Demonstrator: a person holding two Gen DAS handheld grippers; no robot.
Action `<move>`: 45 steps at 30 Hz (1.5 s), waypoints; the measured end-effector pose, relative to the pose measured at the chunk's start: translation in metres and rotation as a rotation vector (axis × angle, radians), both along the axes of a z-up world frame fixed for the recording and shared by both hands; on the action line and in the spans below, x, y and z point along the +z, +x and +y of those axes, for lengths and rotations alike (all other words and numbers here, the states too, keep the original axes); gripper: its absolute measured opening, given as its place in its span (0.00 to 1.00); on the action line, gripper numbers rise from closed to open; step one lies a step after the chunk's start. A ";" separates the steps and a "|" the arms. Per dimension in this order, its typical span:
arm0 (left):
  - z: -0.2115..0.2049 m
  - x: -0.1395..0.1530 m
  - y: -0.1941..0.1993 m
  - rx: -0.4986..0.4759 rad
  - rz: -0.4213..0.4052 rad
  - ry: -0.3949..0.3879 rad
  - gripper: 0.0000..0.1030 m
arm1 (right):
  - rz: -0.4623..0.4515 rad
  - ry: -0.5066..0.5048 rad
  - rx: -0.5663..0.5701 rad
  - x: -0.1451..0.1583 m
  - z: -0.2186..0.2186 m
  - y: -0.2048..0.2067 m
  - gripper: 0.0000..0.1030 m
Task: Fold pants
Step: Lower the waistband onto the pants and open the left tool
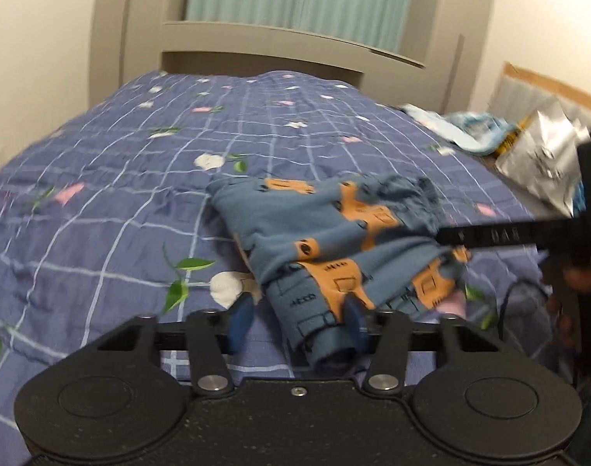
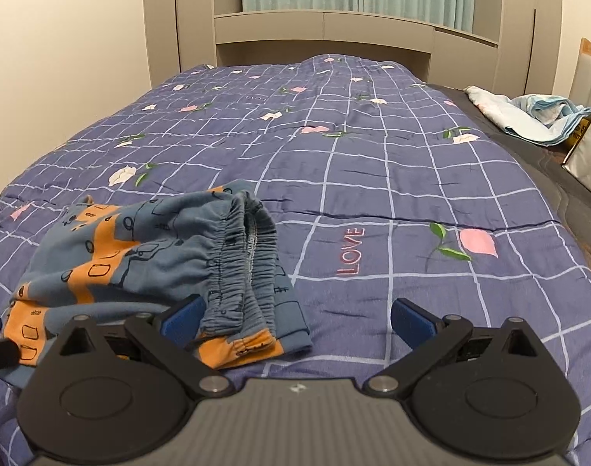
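Blue pants with orange patches lie bunched on the purple quilt. In the left wrist view one rolled leg end points toward me and lies between the fingers of my left gripper. The left pad stands clear of the cloth, while the right pad rests against it. In the right wrist view the pants lie at the lower left with the gathered waistband nearest. My right gripper is wide open. Its left pad sits beside the waistband; its right one is over bare quilt.
The checked quilt with flowers covers the bed up to a beige headboard. A light blue cloth and a silver bag lie off the right edge. A black cable hangs at the right.
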State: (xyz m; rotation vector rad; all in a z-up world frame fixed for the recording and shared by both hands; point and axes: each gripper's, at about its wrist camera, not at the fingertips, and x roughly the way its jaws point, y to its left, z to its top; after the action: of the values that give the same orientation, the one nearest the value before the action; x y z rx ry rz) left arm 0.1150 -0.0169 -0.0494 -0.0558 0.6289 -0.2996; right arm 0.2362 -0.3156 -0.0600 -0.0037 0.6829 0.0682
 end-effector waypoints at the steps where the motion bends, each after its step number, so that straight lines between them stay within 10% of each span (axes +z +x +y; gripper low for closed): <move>1: -0.002 -0.001 0.000 -0.011 -0.007 0.016 0.43 | 0.000 0.001 -0.002 0.000 0.000 0.000 1.00; 9: -0.012 0.002 0.000 -0.054 -0.038 0.097 0.06 | -0.003 -0.010 0.000 0.001 0.002 -0.002 1.00; 29: -0.008 0.001 -0.025 -0.122 -0.001 0.121 0.00 | -0.005 0.005 0.002 0.002 -0.002 0.000 1.00; 39: 0.030 0.020 0.007 0.063 0.004 -0.080 0.65 | -0.126 -0.019 0.078 0.022 0.011 0.012 1.00; 45: 0.021 0.018 0.075 0.155 0.004 -0.054 0.71 | -0.120 -0.062 0.118 0.023 0.028 0.052 1.00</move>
State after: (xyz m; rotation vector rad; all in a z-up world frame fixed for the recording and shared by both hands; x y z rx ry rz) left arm 0.1898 0.0036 -0.0310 -0.1567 0.6165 -0.1663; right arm 0.2878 -0.2878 -0.0373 -0.1068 0.5646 0.1586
